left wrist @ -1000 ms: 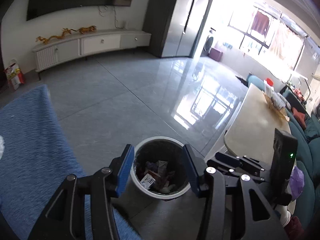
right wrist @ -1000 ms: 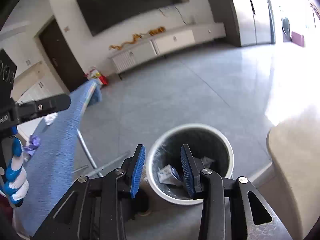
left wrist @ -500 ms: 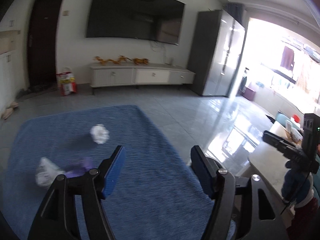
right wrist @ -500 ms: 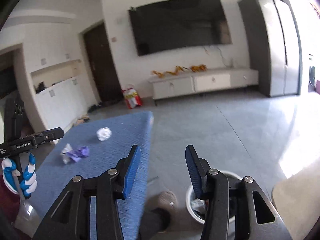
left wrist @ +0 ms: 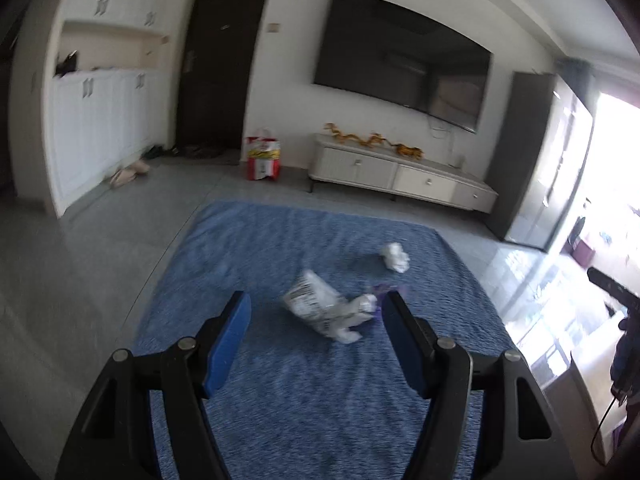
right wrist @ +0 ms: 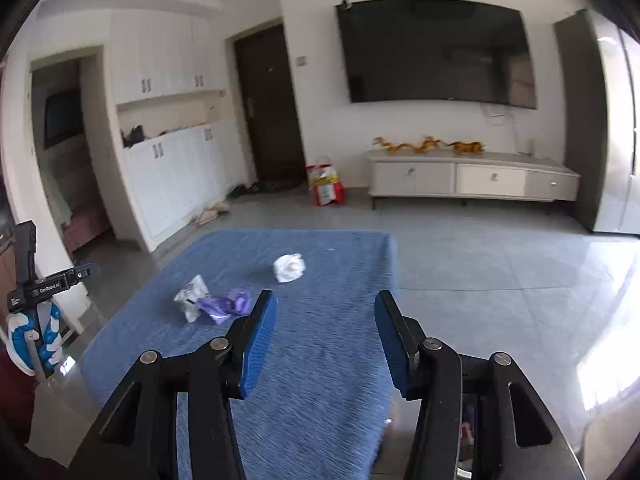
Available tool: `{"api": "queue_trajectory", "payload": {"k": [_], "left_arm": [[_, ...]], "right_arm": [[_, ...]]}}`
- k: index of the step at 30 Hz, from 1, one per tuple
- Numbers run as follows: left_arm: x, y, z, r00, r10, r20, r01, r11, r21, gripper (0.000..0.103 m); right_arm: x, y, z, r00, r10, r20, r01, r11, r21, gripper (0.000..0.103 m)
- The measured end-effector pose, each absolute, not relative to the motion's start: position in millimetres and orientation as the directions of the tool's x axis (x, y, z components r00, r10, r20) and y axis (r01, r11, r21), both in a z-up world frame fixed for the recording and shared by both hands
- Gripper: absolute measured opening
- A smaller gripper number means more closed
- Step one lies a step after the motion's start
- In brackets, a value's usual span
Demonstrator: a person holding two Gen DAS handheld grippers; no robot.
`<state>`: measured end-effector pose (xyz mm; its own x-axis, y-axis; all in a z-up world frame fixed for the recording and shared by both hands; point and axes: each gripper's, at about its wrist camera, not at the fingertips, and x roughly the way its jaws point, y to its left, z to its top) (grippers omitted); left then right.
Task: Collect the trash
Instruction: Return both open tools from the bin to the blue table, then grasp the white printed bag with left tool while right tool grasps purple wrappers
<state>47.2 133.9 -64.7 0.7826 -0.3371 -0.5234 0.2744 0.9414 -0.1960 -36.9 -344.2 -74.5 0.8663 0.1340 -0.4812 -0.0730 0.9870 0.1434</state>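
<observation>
Left gripper (left wrist: 316,312): jaws apart, nothing between the blue pads (left wrist: 228,340), nothing touched. It hangs over the blue cloth (left wrist: 320,400) and points down at it. Right gripper (right wrist: 326,312): jaws apart too, empty, over the near right part of the same cloth.

Trash, all lying on the cloth:
- crumpled printed wrapper (left wrist: 320,312), straight ahead of the left gripper and framed between its fingers, blurred in the left wrist view. In the right wrist view it sits left of the right gripper's left finger.
- purple wrapper (right wrist: 226,305), touching the printed wrapper on its right side. In the left wrist view only a sliver shows by the right finger.
- white paper ball (right wrist: 289,267), further back on the cloth, apart from the other two.

Left hand (right wrist: 34,344) in a blue and white glove shows at the left edge of the right wrist view, gripping the handle of its tool. The right tool shows as a dark shape at the right edge of the left wrist view.

Trash bin (right wrist: 468,440): only a slice visible under the right gripper, beside the cloth's right edge; some scraps inside.

Beyond: grey tiled floor (right wrist: 500,256), low white cabinet (right wrist: 472,180) with gold figures on top, wall TV (right wrist: 436,52), dark door (right wrist: 268,108), red and yellow bag (right wrist: 326,186) by the door.
</observation>
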Motion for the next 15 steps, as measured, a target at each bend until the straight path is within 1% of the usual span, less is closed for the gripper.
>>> {"api": "queue_trajectory", "payload": {"k": [4, 12, 15], "left_arm": [[64.6, 151.4, -89.3, 0.758, -0.338, -0.557, 0.236, 0.939, -0.249, 0.066], [108.3, 123.0, -137.5, 0.672, -0.386, -0.632, 0.236, 0.921, -0.311, 0.066], [134.9, 116.2, -159.9, 0.626, -0.418, -0.659, 0.219, 0.904, -0.366, 0.066]], "right_arm": [[-8.6, -315.3, -83.7, 0.837, 0.187, -0.514, -0.133, 0.981, 0.14, 0.051], [54.4, -266.3, -119.5, 0.751, 0.276, -0.6, -0.234, 0.961, 0.149, 0.051], [82.6, -252.9, -137.2, 0.717, 0.305, -0.627, -0.253, 0.952, 0.174, 0.051]]}}
